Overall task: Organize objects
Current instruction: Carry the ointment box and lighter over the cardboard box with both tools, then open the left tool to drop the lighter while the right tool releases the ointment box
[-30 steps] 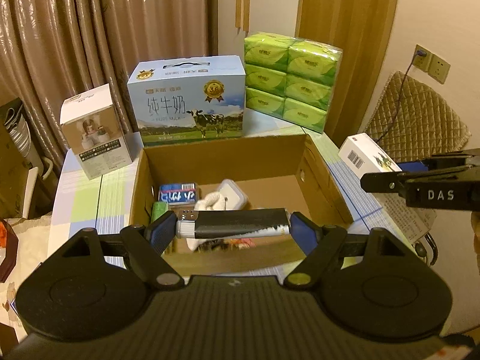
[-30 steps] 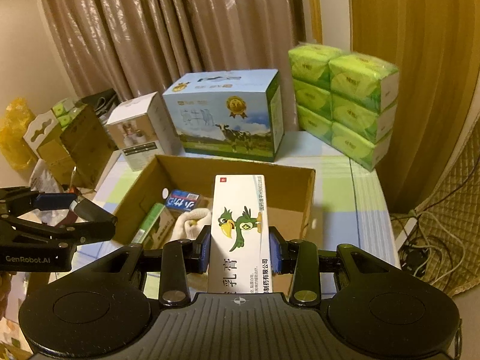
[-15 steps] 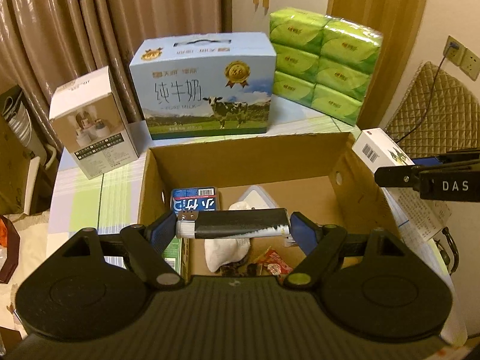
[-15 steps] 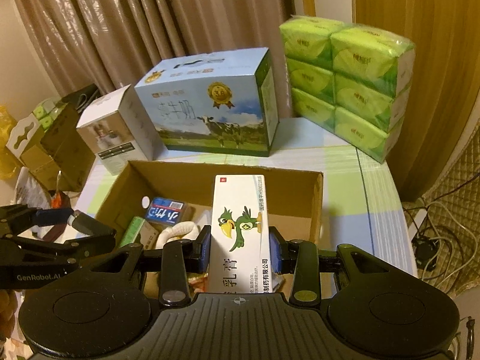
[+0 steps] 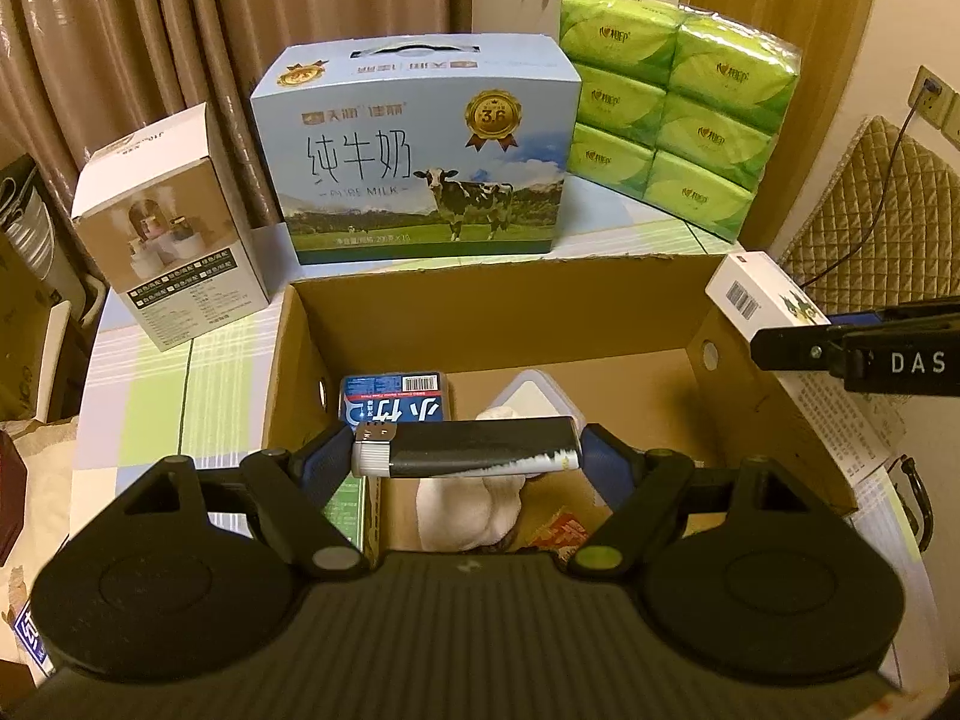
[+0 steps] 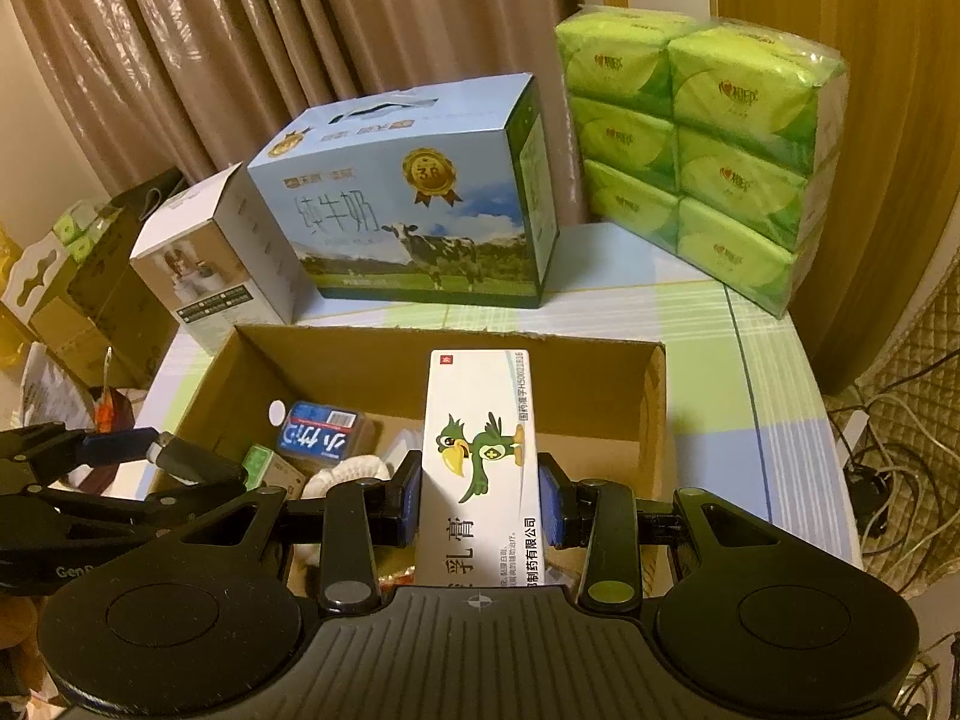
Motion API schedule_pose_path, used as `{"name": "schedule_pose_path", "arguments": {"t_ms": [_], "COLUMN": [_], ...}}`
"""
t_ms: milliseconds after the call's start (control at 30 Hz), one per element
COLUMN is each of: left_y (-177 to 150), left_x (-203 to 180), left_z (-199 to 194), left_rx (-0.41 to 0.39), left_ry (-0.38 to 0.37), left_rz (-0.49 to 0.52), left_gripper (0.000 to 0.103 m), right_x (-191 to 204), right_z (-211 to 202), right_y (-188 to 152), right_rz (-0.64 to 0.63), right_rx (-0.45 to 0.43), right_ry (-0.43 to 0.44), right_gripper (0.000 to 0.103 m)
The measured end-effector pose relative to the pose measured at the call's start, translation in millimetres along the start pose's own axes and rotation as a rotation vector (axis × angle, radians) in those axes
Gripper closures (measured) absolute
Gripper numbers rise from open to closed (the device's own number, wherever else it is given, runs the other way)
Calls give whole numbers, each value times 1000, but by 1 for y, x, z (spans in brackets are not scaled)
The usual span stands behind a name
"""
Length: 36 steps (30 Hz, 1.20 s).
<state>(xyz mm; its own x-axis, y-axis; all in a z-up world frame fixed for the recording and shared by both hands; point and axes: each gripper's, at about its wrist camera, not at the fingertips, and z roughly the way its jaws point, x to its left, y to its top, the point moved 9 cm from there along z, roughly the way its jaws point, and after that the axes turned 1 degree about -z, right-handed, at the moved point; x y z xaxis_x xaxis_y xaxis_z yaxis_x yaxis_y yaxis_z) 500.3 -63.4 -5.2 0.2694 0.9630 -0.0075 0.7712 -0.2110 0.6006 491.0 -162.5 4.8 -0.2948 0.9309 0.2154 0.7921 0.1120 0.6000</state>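
Note:
My left gripper (image 5: 465, 459) is shut on a black tube with a silver end (image 5: 462, 455), held crosswise over the open cardboard box (image 5: 504, 312). My right gripper (image 6: 480, 501) is shut on a white ointment carton with a green parrot (image 6: 480, 450), held lengthwise above the box's (image 6: 420, 342) near right part. The carton (image 5: 759, 297) and the right gripper's fingers (image 5: 852, 351) show at the right of the left wrist view. The box holds a blue pack (image 5: 393, 399), a white cloth (image 5: 468, 507), a clear lidded container (image 5: 534, 393), a green carton (image 5: 348, 507) and a red packet (image 5: 567, 534).
Behind the box stand a blue milk carton case (image 5: 420, 150), a green tissue multipack (image 5: 672, 120) and a white appliance box (image 5: 168, 240). Curtains hang behind. A quilted chair (image 5: 876, 210) and cables sit at the right. Cardboard clutter (image 6: 72, 282) lies at the left.
Both grippers have moved forward and lower over the box, which now looks larger; each keeps its hold. The box contents have not moved.

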Motion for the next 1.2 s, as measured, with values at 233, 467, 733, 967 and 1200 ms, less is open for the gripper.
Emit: {"name": "schedule_pose_path", "arguments": {"t_ms": [233, 467, 733, 967, 1200], "left_y": [3, 7, -2, -2, -11], "left_x": [2, 8, 14, 17, 20], "left_z": [11, 18, 19, 15, 13], "left_rx": [-10, -26, -8, -15, -11], "left_ry": [-13, 0, 2, 7, 7], "left_rz": [-15, -37, -34, -28, -34], "left_gripper": [24, 11, 11, 11, 10], "right_x": [0, -1, 4, 9, 7], "right_z": [8, 9, 13, 14, 7], "right_y": [2, 1, 3, 14, 7], "right_rz": [2, 5, 8, 52, 27], "right_rx": [1, 1, 0, -59, -49], "right_ry": [1, 1, 17, 84, 72], "right_gripper": [68, 68, 68, 36, 35]}}
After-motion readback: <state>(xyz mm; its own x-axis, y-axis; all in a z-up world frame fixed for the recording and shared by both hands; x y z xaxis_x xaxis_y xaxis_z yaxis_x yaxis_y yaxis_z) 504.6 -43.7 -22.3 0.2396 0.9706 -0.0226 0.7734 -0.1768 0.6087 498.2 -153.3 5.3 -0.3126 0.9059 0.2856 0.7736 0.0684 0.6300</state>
